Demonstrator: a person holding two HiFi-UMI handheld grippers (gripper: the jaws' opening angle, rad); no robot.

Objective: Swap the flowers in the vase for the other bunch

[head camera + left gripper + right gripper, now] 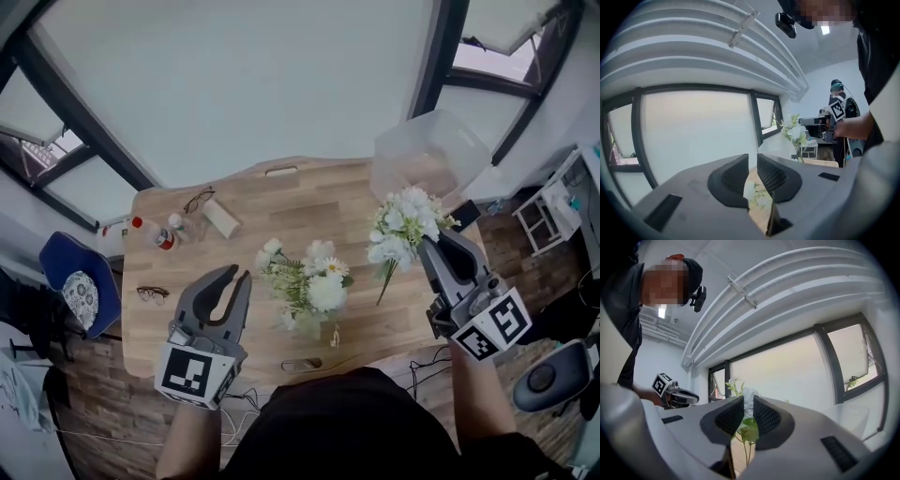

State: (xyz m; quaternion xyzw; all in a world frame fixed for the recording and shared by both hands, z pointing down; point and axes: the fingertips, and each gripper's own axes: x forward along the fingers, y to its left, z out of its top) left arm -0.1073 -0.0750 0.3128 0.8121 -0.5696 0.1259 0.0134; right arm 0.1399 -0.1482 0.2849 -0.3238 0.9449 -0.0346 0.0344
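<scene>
The vase bunch (314, 281) stands near the middle of the table's (281, 202) front edge. Its clear vase (307, 324) is hard to make out under the blooms. The held bunch (403, 223) hangs above the table's right side, well apart from the vase, with one stem trailing down toward the wood. The right gripper (433, 246) has its jaws clamped on this bunch just under the flower heads. In the right gripper view a white bloom and green leaves (749, 427) sit squeezed between the pads.

The left gripper (234, 277) hovers over the front left part of the table, beside the vase bunch. Its jaws stand a narrow gap apart with nothing in them.

A clear bin (431, 150) sits at the far right corner. Glasses (197, 200), a block (222, 217) and a bottle (161, 236) lie toward the far left corner.
</scene>
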